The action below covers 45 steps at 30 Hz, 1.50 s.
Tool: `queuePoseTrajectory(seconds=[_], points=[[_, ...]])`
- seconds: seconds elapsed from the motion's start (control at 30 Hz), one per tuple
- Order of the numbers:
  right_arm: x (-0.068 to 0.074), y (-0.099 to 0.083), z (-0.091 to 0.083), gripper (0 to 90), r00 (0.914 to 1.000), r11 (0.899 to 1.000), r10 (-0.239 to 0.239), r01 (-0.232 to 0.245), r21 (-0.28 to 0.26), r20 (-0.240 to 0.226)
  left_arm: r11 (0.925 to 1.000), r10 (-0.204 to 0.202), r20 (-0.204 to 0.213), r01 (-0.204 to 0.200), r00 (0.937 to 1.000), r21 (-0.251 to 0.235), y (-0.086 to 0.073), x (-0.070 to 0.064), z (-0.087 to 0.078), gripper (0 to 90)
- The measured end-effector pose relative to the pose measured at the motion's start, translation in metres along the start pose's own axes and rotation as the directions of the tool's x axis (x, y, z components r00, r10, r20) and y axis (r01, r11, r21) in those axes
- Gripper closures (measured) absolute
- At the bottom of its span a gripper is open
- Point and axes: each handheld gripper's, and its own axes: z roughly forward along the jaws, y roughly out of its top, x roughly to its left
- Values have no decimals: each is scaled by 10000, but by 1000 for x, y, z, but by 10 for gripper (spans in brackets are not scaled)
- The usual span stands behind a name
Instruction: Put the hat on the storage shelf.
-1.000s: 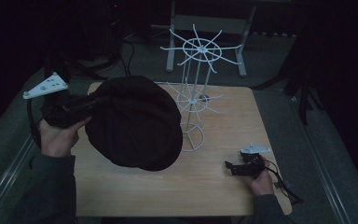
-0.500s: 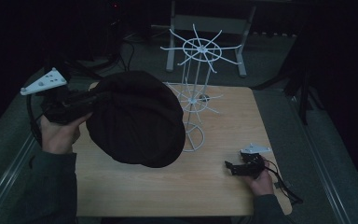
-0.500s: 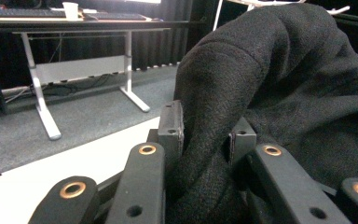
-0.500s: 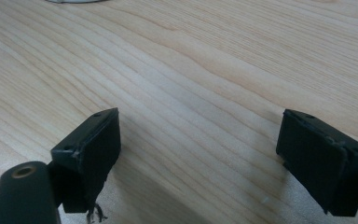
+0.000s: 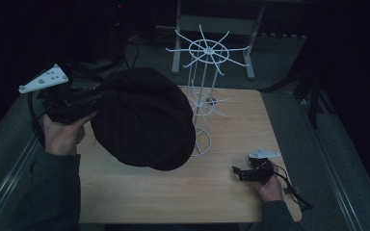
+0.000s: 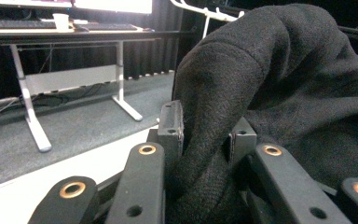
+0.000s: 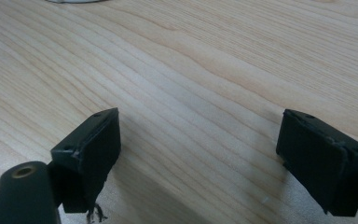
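A large black knitted hat (image 5: 144,120) hangs in the air over the left half of the wooden table (image 5: 231,192). My left gripper (image 5: 99,94) is shut on its edge, and in the left gripper view the black fabric (image 6: 279,93) is pinched between both jaws at the left gripper (image 6: 205,140). A white wire rack (image 5: 203,91) with radiating hooks stands just right of the hat, partly hidden by it. My right gripper (image 5: 238,172) rests low on the table near the front right, and the right gripper (image 7: 198,149) stands open over bare wood.
A desk frame with white legs (image 5: 212,24) stands beyond the table on grey carpet. A cable (image 5: 294,190) trails from the right gripper toward the table's right front corner. Bare wood lies between the hat and the right hand.
My left gripper has lifted the hat a little higher and farther back, toward the rack. The right gripper has stayed where it was.
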Motion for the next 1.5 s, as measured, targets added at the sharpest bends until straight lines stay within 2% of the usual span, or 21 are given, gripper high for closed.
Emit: queuePoseTrajectory(seconds=[0.17,0.57,1.5], points=[[0,0,0,135,10000,10000,0,0,1,0,9999,24,138,-22,9999,-125,3,-1,1,741],[0,0,0,135,10000,10000,2,-2,0,0,9988,404,458,-390,9981,-298,11,-5,4,741],[0,0,0,135,10000,10000,10,-10,-5,-5,9974,178,1048,-103,9943,-718,30,-5,26,740]])
